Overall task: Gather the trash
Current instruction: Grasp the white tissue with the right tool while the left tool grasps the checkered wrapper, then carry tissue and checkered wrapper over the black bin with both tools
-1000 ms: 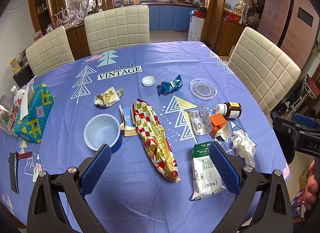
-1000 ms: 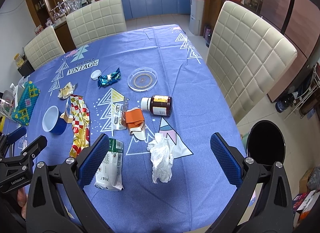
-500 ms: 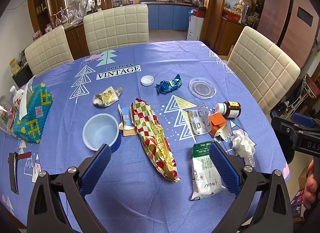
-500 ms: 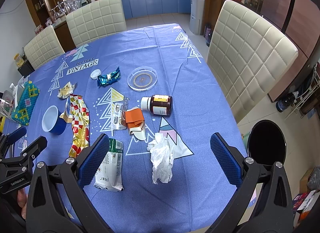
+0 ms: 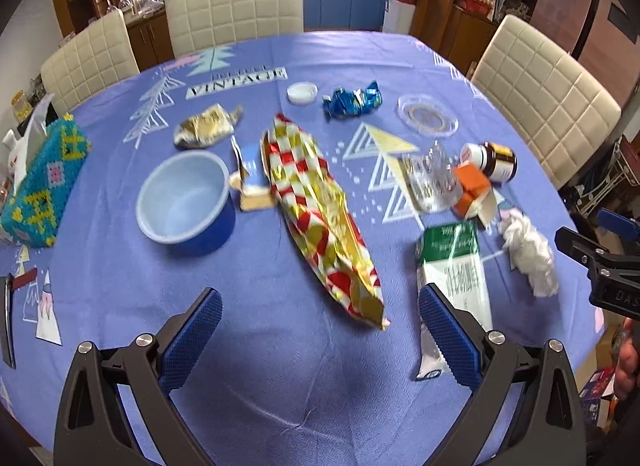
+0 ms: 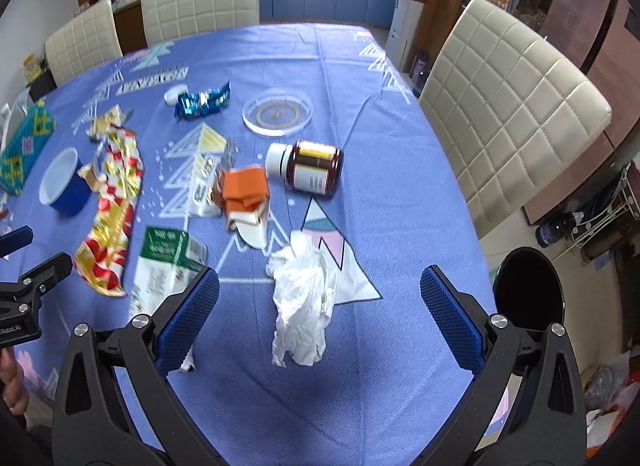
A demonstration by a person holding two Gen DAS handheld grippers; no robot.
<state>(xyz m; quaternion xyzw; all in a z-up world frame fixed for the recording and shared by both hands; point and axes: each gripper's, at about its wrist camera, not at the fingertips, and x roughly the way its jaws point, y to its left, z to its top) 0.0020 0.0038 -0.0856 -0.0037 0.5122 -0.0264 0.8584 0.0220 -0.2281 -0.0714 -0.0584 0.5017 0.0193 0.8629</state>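
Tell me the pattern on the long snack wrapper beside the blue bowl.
The long snack wrapper has a shiny red, white and gold check; clearest in the left wrist view.

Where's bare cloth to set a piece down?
Bare cloth lies nearest the open right gripper, below the crumpled white tissue, and far behind the clear round dish. Crowded: orange carton, brown bottle, red-gold foil wrapper.

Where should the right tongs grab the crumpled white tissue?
Probably the tissue's bulky upper middle, coming straight down from above. It lies loose and crumpled on the tablecloth, longer front to back, right between the open right tongs, so closing across its narrow width should bunch it.
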